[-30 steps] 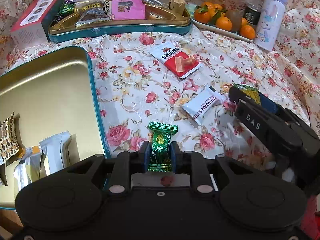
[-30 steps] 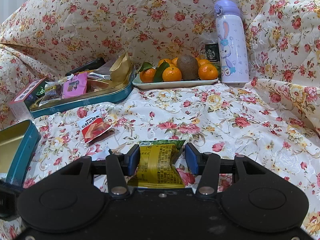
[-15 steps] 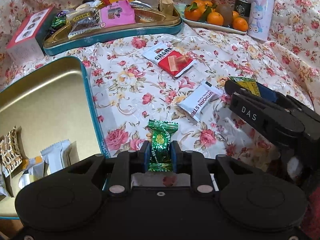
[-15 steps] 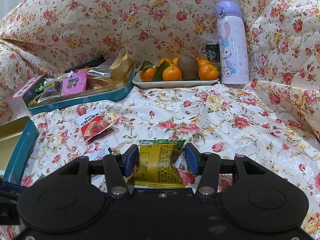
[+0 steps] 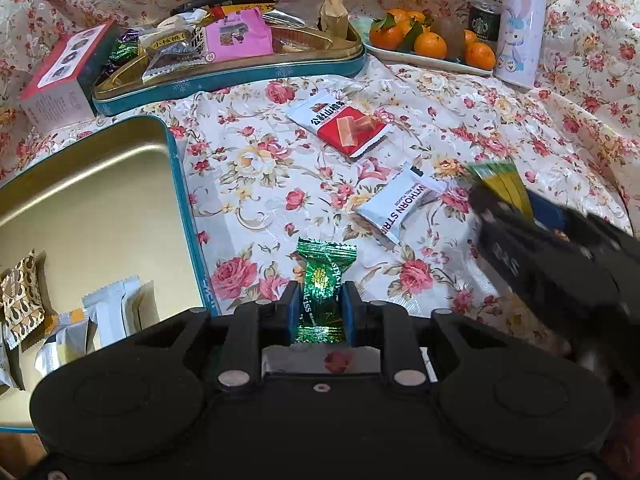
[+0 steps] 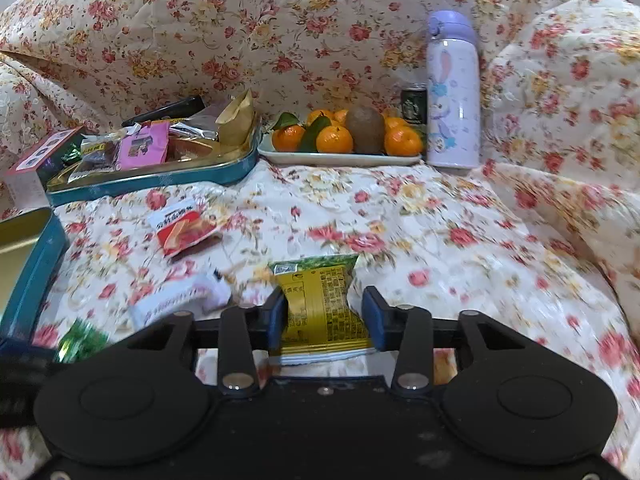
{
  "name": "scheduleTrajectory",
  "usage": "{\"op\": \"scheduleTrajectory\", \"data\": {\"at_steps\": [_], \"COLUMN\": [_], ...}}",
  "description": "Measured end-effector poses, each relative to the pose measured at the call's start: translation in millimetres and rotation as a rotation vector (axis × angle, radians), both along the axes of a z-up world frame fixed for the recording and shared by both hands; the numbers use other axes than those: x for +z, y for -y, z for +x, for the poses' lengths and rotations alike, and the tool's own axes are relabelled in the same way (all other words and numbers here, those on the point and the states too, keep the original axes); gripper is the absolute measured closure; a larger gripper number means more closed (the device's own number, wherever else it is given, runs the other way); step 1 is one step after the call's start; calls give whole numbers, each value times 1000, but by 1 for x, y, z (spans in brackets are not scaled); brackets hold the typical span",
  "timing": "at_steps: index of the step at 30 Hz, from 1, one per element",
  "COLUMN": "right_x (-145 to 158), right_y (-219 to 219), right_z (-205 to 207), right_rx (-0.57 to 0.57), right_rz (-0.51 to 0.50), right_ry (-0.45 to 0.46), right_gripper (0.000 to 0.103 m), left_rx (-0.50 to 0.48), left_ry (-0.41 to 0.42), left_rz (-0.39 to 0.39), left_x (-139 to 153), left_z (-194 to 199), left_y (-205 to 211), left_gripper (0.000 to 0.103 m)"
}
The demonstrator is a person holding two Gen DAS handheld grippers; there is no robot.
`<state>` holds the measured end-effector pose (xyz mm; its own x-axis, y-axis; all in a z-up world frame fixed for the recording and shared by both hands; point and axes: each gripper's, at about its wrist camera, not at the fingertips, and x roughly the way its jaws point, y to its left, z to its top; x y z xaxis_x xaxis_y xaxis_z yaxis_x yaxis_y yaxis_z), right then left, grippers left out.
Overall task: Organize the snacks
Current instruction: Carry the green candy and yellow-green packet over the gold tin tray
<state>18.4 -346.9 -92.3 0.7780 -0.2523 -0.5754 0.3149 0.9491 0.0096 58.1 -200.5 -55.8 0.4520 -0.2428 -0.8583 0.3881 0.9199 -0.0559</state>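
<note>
The left tool (image 5: 319, 307) pinches a shiny green foil-wrapped candy (image 5: 323, 288) just right of the open teal-rimmed gold tin (image 5: 184, 184). Beside it, the right tool (image 6: 325, 312) clamps a crinkled yellow-and-green snack packet (image 6: 320, 304). Farther off lies a white rectangular sachet (image 5: 400, 204), then a red-and-white wrapped snack (image 5: 346, 128).

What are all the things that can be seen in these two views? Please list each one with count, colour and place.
green candy: 1, green foil, between left gripper's fingers
yellow packet: 1, yellow-green, between right gripper's fingers
white packet: 1, white, on cloth
red packet: 1, red-white, on cloth
open tin: 1, teal-gold, left, wrapped snacks inside
snack tray: 1, teal-gold, far left, piled full
box: 1, pink-white, beside tray
fruit plate: 1, white, oranges, kiwi
can: 1, dark
bottle: 1, lilac
left gripper: black, shut
right gripper: black, shut
</note>
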Motion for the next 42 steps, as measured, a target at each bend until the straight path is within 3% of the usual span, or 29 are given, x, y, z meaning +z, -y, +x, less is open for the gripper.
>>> {"op": "scheduleTrajectory", "data": {"at_steps": [8,11,15,21,26,32,42], "right_x": [14,19,29,41,47,55,72], "right_y": [-1,-8,-19,-37,-55,-84,-130], "right_z": [-56,-73,-90,-110,-110,-99,-72], "right_rx": [-62,-64,-54,-16,33,109,234], "right_rz": [144,149,158,209,249,228,215], "right_ry": [54,80,108,125,118,110,123], "right_gripper": [69,69,69,69,69,69,69], "left_rx": [15,-5,-31,-68,-41,58,196], "left_ry": [-6,-4,-20,14,77,138,139], "left_rz": [-46,-45,-112,-142,-124,-121,-161], "left_x": [0,2,12,34,51,65,66], "left_z": [0,-4,-16,-40,-48,-39,-17], "left_y": [-8,-8,-17,-42,-76,-128,-196], "left_gripper": [78,79,79,79,79,79,79]}}
